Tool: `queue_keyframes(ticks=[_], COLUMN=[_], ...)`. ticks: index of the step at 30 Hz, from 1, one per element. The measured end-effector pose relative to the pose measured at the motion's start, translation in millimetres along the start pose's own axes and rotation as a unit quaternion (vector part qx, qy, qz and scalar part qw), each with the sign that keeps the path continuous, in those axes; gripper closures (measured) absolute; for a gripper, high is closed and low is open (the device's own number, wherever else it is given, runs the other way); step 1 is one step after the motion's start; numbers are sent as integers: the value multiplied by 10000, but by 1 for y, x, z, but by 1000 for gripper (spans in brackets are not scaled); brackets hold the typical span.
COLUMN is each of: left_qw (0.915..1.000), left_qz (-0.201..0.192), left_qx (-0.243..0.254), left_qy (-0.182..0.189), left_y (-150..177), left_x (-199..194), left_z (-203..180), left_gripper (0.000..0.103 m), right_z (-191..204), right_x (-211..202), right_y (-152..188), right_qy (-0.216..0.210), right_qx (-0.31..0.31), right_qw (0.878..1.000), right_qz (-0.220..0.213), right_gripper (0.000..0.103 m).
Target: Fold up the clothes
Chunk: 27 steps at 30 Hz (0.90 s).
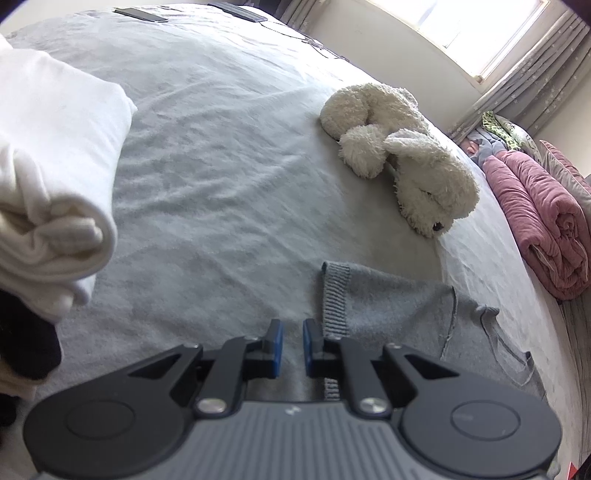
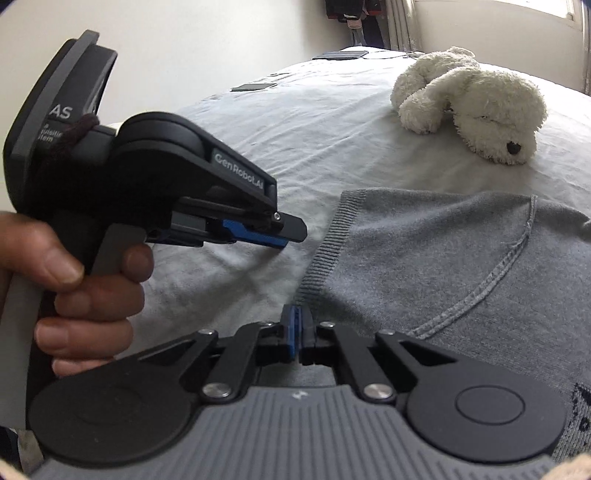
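Bed (image 2: 295, 122): grey sweater's (image 2: 461, 266) ribbed hem pinched in right tool (image 2: 296, 321).

A: The left wrist view rides low over the bed (image 1: 221, 166), facing down its length toward the window (image 1: 480, 33); and the right?

B: Close above the grey sweater (image 2: 461, 277), angled downward; both views share the plush dog (image 2: 476, 107) and the sweater's ribbed hem.
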<state>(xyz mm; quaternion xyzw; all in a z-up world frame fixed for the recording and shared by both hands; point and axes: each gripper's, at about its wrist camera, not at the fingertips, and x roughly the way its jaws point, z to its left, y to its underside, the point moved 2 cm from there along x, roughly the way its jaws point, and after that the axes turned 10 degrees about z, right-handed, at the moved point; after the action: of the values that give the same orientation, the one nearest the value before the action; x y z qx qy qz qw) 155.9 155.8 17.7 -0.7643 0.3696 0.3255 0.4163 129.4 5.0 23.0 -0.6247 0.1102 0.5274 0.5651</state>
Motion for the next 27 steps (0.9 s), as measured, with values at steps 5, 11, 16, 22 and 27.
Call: queue_keyframes(ticks=[5, 11, 16, 22, 27], left_qw=[10000, 9999, 9990, 9987, 9987], left_qz=[-13, -7, 114, 162, 118], left_qx=[13, 42, 143, 255, 377], left_qy=[17, 121, 397, 409, 322], left_y=[0, 1, 5, 10, 12], left_x=[0, 1, 6, 16, 18], left_z=[-1, -3, -11, -20, -24], left_gripper=[93, 93, 93, 92, 92], right_z=[12, -6, 4, 27, 40], right_x=[-18, -13, -35, -45, -58], right_y=[11, 15, 37, 76, 92], right_qy=[448, 767, 720, 851, 567], right_qx=[-402, -70, 257, 174, 457], right_qw=[9979, 9970, 9968, 9962, 9973], right_qz=[-226, 22, -220, -51, 12], right_gripper=[81, 64, 64, 64, 62])
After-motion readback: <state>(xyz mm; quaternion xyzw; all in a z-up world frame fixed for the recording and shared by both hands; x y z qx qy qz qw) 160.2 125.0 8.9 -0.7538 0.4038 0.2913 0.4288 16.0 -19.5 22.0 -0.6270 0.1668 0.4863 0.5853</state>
